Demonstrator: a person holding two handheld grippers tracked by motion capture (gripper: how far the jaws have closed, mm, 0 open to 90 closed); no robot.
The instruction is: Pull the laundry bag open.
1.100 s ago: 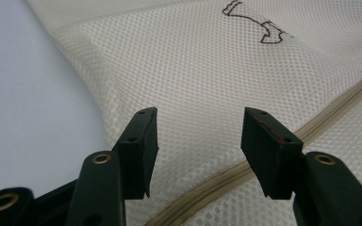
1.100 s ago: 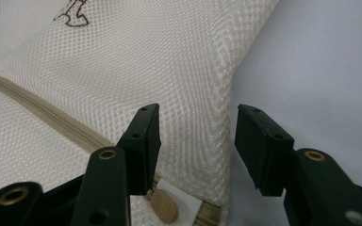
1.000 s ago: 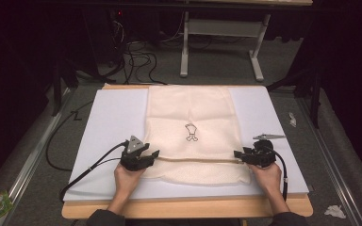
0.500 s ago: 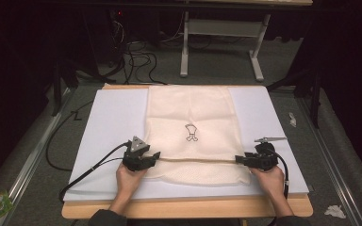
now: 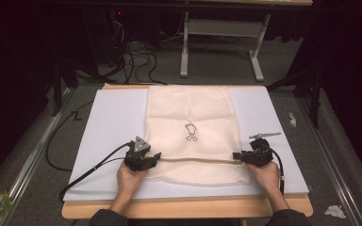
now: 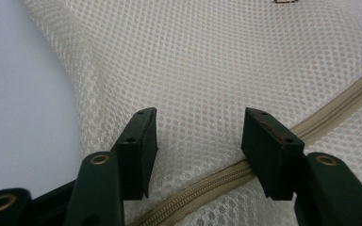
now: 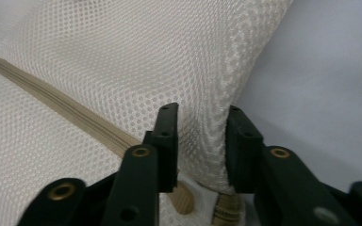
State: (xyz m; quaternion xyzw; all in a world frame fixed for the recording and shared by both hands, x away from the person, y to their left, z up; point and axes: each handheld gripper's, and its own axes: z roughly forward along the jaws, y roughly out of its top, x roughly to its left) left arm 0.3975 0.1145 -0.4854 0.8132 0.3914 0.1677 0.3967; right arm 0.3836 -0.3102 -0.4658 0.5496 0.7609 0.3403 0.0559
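Note:
A cream mesh bag (image 5: 191, 108) lies flat on a white board (image 5: 113, 122), with a tan zipper (image 5: 195, 161) running across its near end. My left gripper (image 5: 156, 157) is at the zipper's left end. It stands open (image 6: 200, 117) with its jaws wide over the mesh (image 6: 217, 56), and the zipper (image 6: 339, 108) passes under one jaw. My right gripper (image 5: 235, 155) is at the zipper's right end. Its jaws (image 7: 201, 113) have just been closing, and the bag's raised side seam (image 7: 207, 141) stands between them.
The board rests on a wooden table (image 5: 184, 207). A black cable (image 5: 89, 165) trails left from the left gripper. A small metal piece (image 5: 264, 135) lies just beyond the right gripper. Crumpled scraps (image 5: 334, 211) lie on the floor at right, and a table frame (image 5: 221, 28) stands behind.
The right gripper has edged slightly inward at the bag's right edge. The left hand and the bag lie as before.

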